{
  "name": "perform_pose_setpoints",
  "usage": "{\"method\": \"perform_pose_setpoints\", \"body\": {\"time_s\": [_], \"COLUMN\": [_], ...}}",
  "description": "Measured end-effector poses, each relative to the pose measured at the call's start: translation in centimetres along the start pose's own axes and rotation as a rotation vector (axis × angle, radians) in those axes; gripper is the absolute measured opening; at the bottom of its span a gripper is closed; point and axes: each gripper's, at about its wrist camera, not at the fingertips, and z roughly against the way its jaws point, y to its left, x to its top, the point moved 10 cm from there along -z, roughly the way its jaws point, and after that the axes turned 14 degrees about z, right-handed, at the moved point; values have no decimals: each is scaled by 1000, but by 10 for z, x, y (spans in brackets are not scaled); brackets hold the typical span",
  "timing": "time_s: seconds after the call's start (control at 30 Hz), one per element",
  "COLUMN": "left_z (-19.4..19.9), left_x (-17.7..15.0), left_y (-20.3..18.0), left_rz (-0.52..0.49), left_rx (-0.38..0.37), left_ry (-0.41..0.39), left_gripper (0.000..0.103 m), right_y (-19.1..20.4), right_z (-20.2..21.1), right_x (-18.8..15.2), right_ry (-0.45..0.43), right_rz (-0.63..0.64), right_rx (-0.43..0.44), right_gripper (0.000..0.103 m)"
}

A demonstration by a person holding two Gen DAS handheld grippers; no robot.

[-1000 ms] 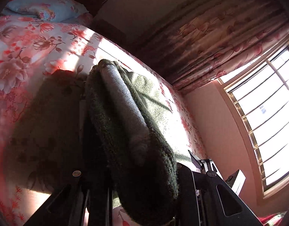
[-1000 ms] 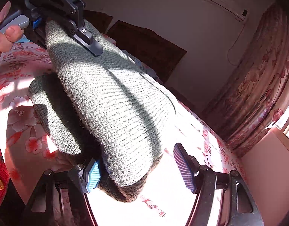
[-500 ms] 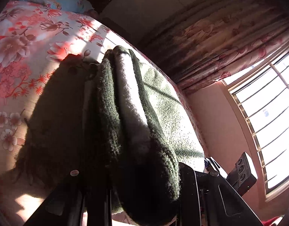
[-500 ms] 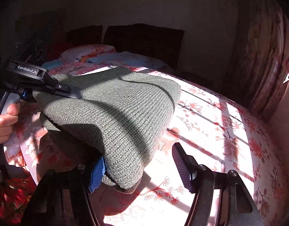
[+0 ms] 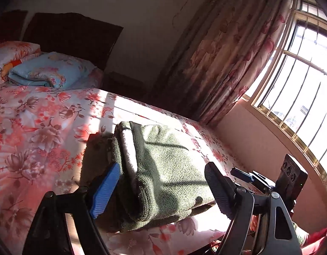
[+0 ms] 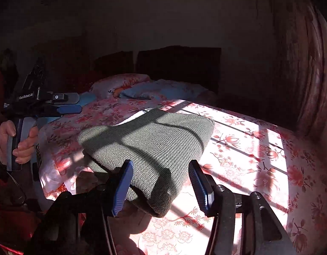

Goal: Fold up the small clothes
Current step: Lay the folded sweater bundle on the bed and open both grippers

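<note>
Now sweater (image 5: 163,170) between hand-held gripper (image 5: 161,189) jaws

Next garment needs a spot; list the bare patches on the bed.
Free: the sunlit bedspread between the folded green knit and the curtain; also the stretch between knit and pillows. Crowded: the near edge, with both grippers beside the knit.

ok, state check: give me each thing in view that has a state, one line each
green knit garment: folded, lying flat on the bed, held by neither gripper
left gripper: opening, fingers wide apart either side of the garment's edge, not pressing it
right gripper: closing, fingers apart, garment's near corner between them, not clamped
light blue quilt: folded, at the head of the bed
curtain: drawn aside, window uncovered
</note>
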Motion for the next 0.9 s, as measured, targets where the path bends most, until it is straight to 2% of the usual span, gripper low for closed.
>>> {"method": "perform_pose_setpoints", "body": {"time_s": [0.03, 0.1, 0.13, 0.17, 0.2, 0.23, 0.3, 0.4, 0.47, 0.57, 0.63, 0.7, 0.83, 0.9], "left_z": [-8, -35, -51, -65, -73, -67, -62, -53, -43, -26, -17, -11, -8, -6], "left_x": [-5, -23, -37, -48, -61, -65, -61, -54, -51, -45, -40, -35, -24, -20], "left_y": [-7, -6, 3, 18, 30, 36, 35, 30, 25, 22, 25, 30, 41, 40], "left_rz": [-10, -25, -39, -45, -27, -10, 41, 52, 45, 31, 74, 118, 158, 129], "left_rx": [-22, -4, 31, 79, 92, 46, 12, 11, 17, 40, 30, 26, 92, 152], "left_ry": [19, 81, 125, 156, 186, 173, 190, 195, 166, 116, 103, 82, 46, 8], "left_gripper": [103, 103, 103, 103, 103, 103, 103, 103, 103, 103, 103, 103, 103, 103], "right_y": [2, 9, 15, 22, 24, 22, 20, 15, 10, 1, -4, -11, -26, -29], "right_z": [-9, -27, -44, -64, -75, -73, -70, -65, -56, -44, -38, -35, -24, -16], "right_x": [9, 10, -6, -32, -53, -59, -58, -49, -42, -33, -30, -30, -25, -17], "right_ry": [-1, 26, 102, 219, 269, 232, 238, 243, 203, 152, 131, 128, 78, 47], "right_rz": [12, 50, 78, 100, 114, 118, 98, 88, 58, -53, -116, -157, -233, -211], "right_rx": [-16, -21, -2, 27, 14, -15, -6, 24, 29, 66, 110, 118, 103, 47], "right_gripper": [54, 54, 54, 54, 56, 59, 61, 60, 59, 59, 59, 59, 59, 59]}}
